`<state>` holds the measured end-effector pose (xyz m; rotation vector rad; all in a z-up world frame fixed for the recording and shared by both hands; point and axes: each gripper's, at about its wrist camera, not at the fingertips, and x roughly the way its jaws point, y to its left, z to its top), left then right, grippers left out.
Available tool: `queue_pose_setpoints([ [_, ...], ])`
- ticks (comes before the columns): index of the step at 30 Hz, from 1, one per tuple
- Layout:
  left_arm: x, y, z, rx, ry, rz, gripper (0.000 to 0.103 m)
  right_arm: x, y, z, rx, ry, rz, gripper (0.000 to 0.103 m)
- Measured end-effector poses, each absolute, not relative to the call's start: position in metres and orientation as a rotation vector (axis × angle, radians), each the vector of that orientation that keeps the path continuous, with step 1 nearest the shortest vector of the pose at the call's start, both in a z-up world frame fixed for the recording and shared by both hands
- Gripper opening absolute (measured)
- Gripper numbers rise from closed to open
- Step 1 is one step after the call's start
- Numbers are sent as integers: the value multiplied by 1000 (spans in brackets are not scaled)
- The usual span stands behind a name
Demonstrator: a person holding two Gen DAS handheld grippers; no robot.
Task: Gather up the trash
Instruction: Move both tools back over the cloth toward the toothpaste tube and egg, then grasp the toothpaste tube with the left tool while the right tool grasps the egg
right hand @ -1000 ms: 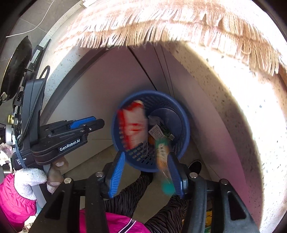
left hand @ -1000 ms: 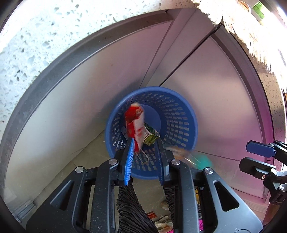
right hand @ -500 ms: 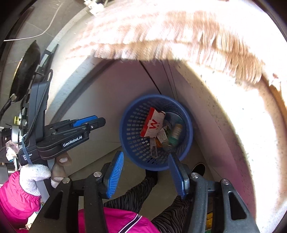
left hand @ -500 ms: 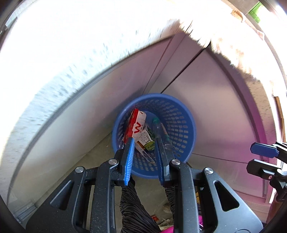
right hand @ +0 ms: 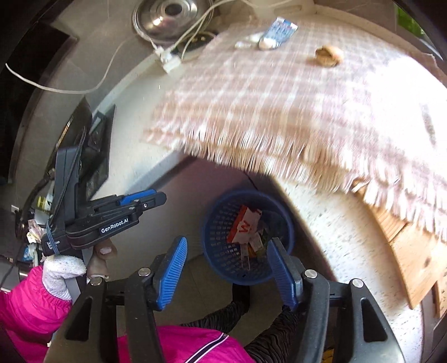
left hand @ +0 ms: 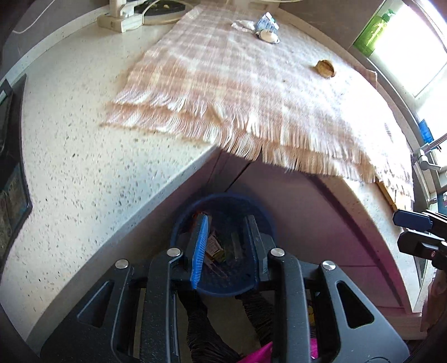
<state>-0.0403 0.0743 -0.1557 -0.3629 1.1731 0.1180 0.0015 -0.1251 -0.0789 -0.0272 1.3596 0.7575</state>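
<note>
A blue mesh basket (right hand: 220, 251) stands on the floor under the counter edge; it also shows in the left wrist view (left hand: 184, 223). In it lie a red and white carton (right hand: 243, 226) and other wrappers. My left gripper (left hand: 226, 223) is open and empty above the basket; it shows from the side in the right wrist view (right hand: 145, 199). My right gripper (right hand: 226, 245) is open and empty above the basket. On the checked cloth (left hand: 237, 83) lie a blue and white packet (left hand: 268, 23), a white scrap (left hand: 243, 25) and a brown nutshell-like piece (left hand: 324, 67).
A speckled white counter (left hand: 83, 173) bears the cloth. A power strip (left hand: 120, 21) and cable lie at its far left, with a steel lid (right hand: 170, 16) behind. A wooden board (right hand: 413, 265) sits at the right. A green bottle (left hand: 374, 30) stands by the window.
Both grippers have risen and tilted up from the basket; the counter top and cloth have come into view. The carton and the bottle dropped earlier now lie in the basket.
</note>
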Motion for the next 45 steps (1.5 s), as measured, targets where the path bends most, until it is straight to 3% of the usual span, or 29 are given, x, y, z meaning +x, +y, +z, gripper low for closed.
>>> queue_pose_setpoints([
  [6, -12, 69, -130, -373, 1110, 120, 33, 42, -141, -48, -18, 1255, 725, 74],
  [14, 36, 59, -109, -406, 1034, 135, 33, 124, -160, -37, -12, 1193, 708, 76],
  [27, 110, 48, -109, -468, 1008, 154, 33, 263, -168, -74, 26, 1233, 750, 75],
  [42, 232, 75, -134, -565, 1020, 160, 33, 324, -142, -124, 128, 1347, 856, 75],
  [44, 246, 81, -140, -571, 1031, 169, 36, 328, -138, -130, 127, 1356, 860, 75],
  [45, 251, 83, -143, -578, 1031, 172, 45, 330, -136, -132, 127, 1362, 861, 75],
])
